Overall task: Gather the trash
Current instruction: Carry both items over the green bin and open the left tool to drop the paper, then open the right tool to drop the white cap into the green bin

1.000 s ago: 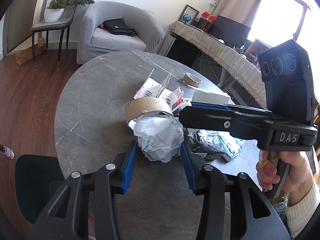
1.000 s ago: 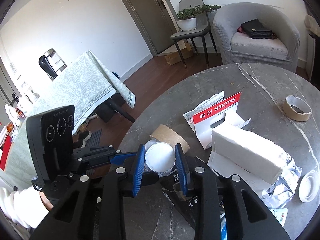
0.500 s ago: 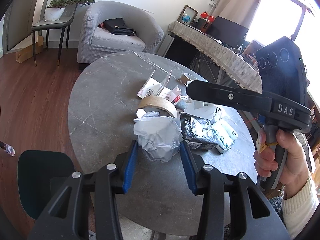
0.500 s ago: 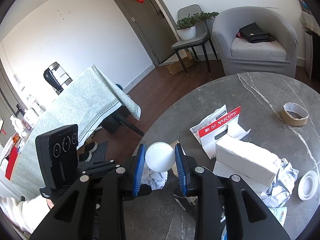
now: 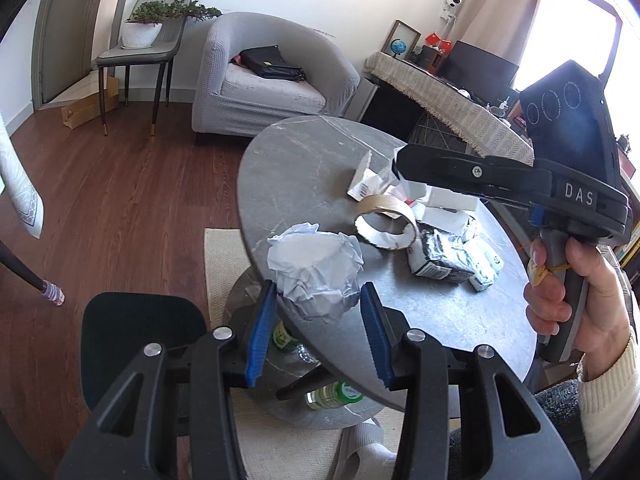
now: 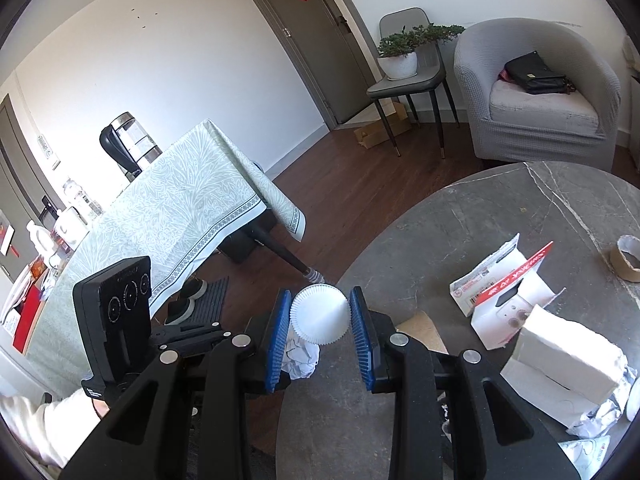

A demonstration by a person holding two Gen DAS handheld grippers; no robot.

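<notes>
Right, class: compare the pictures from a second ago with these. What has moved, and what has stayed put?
Both grippers have lifted and drawn back from the table. The left gripper carried the crumpled paper past the table edge; the right gripper raised the white fluted paper cup. Neither let go. The cardboard tape ring, the foil wrapper and the red-edged packaging stayed put.

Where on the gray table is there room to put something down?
The round gray table is bare on the armchair side, beyond the torn red-and-white package. It is also bare at the near edge, in front of the crinkled foil wrapper. The middle is crowded: cardboard tape ring, white box, wrappers.
</notes>
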